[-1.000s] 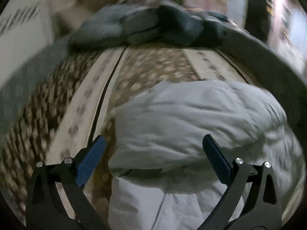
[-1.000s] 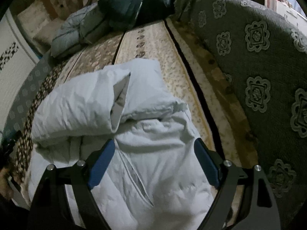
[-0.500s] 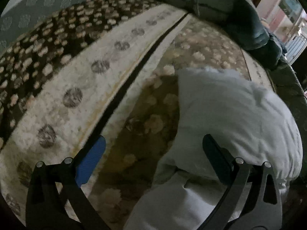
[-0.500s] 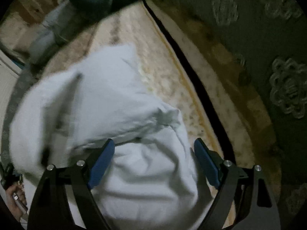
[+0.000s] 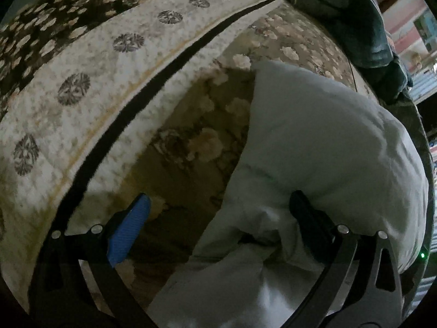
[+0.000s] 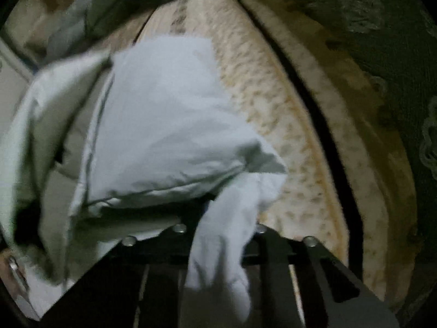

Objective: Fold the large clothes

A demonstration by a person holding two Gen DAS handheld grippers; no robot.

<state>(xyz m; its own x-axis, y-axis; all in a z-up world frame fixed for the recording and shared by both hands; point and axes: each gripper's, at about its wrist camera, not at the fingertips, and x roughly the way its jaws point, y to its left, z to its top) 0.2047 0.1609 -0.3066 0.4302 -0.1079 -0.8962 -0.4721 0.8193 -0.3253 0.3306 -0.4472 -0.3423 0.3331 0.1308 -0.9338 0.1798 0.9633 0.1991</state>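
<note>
A white padded garment (image 5: 322, 136) lies bunched on a patterned bedspread (image 5: 114, 87). My left gripper (image 5: 218, 218) hangs open over the garment's left edge. Its blue-padded finger (image 5: 131, 229) is above bare bedspread, and its dark finger (image 5: 303, 213) presses into the puffy cloth. A crumpled edge of the cloth lies between them. In the right wrist view the garment (image 6: 164, 114) spreads ahead. My right gripper (image 6: 232, 218) has its jaws closing tight on a pinched fold at the near right corner, and the cloth bulges out over the fingers.
A dark stripe (image 5: 153, 95) runs along the bedspread left of the garment. Grey-blue bedding (image 5: 363, 27) is piled at the far end. A dark green cover with pale medallions (image 6: 382, 54) rises on the right side.
Both grippers have sunk toward the garment. The left one rolled and shifted to its left edge. The right jaws went from wide apart to closed on a fold of the white cloth.
</note>
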